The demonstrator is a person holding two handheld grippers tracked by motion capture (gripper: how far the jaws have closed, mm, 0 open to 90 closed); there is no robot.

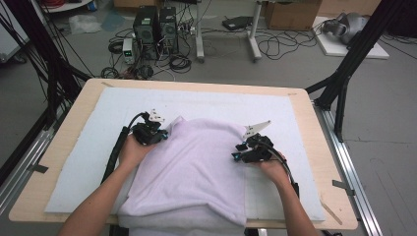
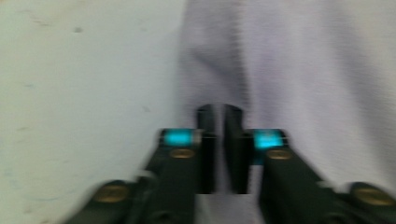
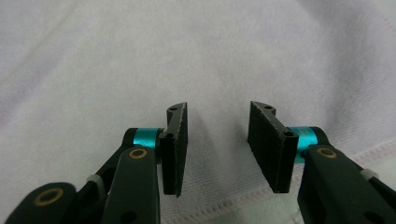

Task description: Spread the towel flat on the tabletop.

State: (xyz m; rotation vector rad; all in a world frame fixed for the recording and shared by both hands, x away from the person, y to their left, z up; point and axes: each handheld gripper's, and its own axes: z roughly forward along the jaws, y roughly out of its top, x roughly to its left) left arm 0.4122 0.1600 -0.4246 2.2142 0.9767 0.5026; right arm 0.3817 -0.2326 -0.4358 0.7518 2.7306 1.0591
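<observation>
Left tongs [image 2: 219,149] are clenched nearly together, with a thin fold of the towel [image 1: 189,167] pinched between the pads at its far-left corner; the left gripper view is blurred, so I read it as a grip on the cloth edge, not certain how deep. Right tongs [image 3: 217,140] are released, jaws apart with nothing between them, hovering just over the towel near its stitched hem [image 3: 261,191]. In the high view the left tongs [image 1: 164,135] sit at the towel's upper-left corner and the right tongs [image 1: 240,153] at the right edge, roughly level with each other. The towel is pale lilac, lying on the white mat [image 1: 98,128] that covers the counter [image 1: 74,105], near side draping over the front edge. It looks bunched, with a raised hump along the far side, not flat. My read: early in a fold or spread, one corner secured and the second grab not yet made. Left to do: right tongs close on the hem, then lift and lay the cloth over, then smooth.
</observation>
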